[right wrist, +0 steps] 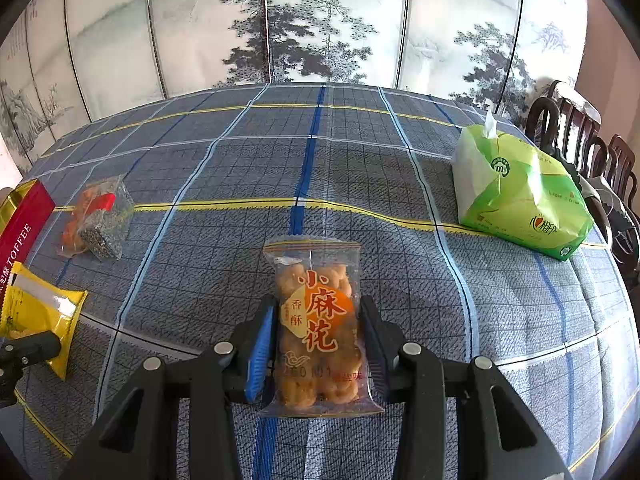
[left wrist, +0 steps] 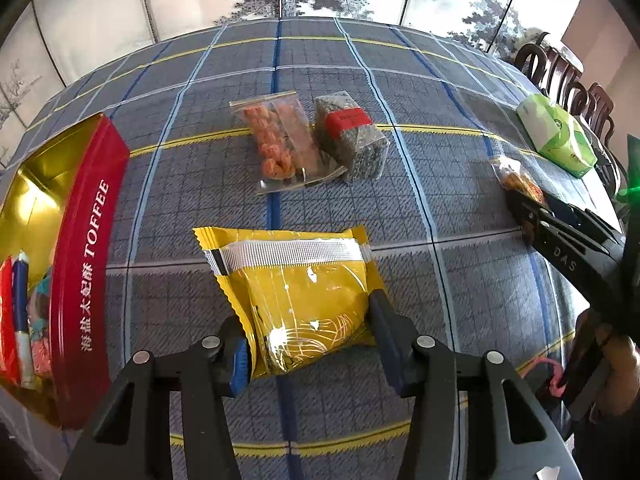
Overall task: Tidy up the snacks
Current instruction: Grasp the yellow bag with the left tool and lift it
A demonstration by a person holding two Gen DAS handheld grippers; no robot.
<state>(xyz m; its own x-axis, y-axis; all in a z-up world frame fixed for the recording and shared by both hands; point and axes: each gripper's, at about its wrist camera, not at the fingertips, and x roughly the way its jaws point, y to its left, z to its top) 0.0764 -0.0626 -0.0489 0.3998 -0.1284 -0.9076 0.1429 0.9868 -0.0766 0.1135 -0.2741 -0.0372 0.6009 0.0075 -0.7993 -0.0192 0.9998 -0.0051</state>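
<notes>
Left gripper point(left wrist: 310, 344) is pointing steeply down at the bench point(left wrist: 460, 280), its fingers point(left wrist: 240, 360) pressing both sides of the yellow packet point(left wrist: 296, 296), whose long axis is running away from the camera, sealed end farthest. Right gripper point(right wrist: 318, 344), likewise tilted down, is gripping the clear twist-snack packet point(right wrist: 320, 332), standing lengthwise between its fingers point(right wrist: 260, 344). The open red toffee tin point(left wrist: 86, 272) is lying beside the yellow packet

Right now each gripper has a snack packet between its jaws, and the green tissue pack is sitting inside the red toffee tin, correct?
Not quite. The green tissue pack lies on the checked tablecloth, far from the red toffee tin; the right wrist view shows it. Both grippers do have packets between their jaws.
</notes>
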